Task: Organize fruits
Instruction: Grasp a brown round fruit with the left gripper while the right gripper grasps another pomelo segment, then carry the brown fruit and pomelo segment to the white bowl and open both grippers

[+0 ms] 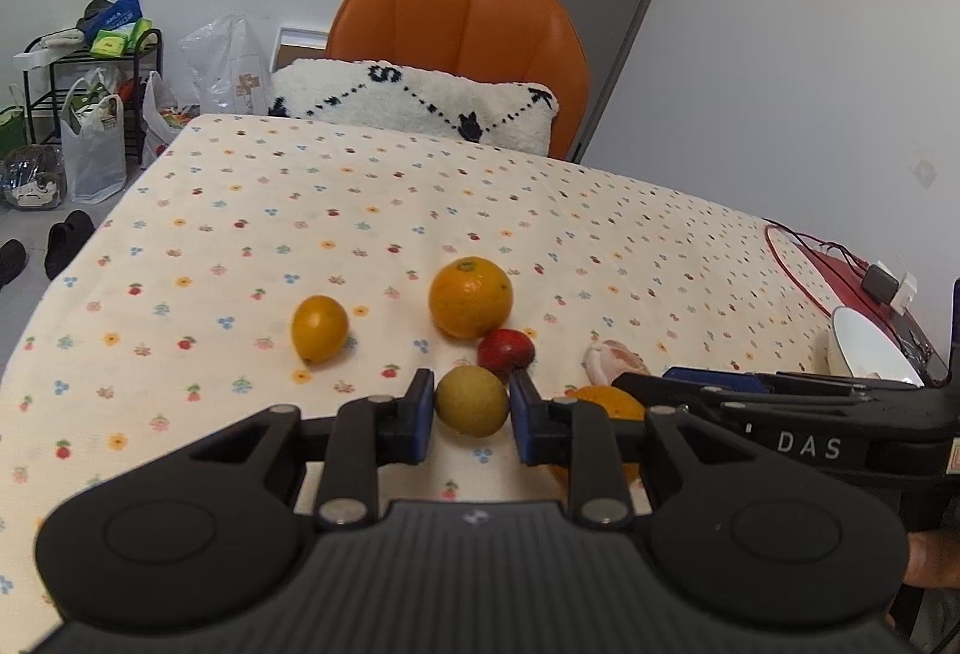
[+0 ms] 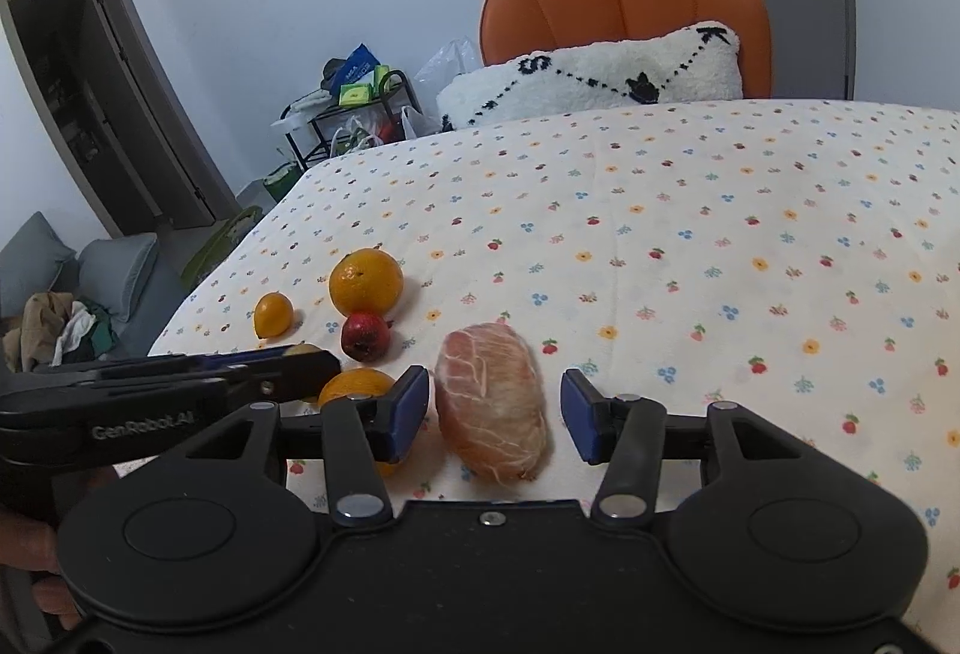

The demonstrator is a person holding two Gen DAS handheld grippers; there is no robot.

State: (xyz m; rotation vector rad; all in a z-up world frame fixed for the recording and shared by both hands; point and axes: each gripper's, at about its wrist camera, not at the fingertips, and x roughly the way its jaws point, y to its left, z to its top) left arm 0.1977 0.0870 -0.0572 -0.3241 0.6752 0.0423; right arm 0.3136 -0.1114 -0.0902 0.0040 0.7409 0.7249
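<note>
My left gripper (image 1: 471,417) is open with its blue pads either side of a small yellow-green fruit (image 1: 471,401) on the flowered tablecloth (image 1: 300,210). Beyond it lie a large orange (image 1: 470,297), a small red fruit (image 1: 505,348) and a small yellow-orange fruit (image 1: 319,328). Another orange (image 1: 600,395) is partly hidden behind the right finger. My right gripper (image 2: 495,417) is open around a peeled pink pomelo segment (image 2: 491,399). The right wrist view also shows the large orange (image 2: 366,280), the red fruit (image 2: 366,335) and the small yellow-orange fruit (image 2: 273,315).
A white bowl (image 1: 870,348) stands at the table's right edge beside a red mat with cables (image 1: 840,270). An orange chair (image 1: 474,30) with a white cushion (image 1: 414,105) stands behind the table. Bags and a rack (image 1: 90,114) are on the floor, left.
</note>
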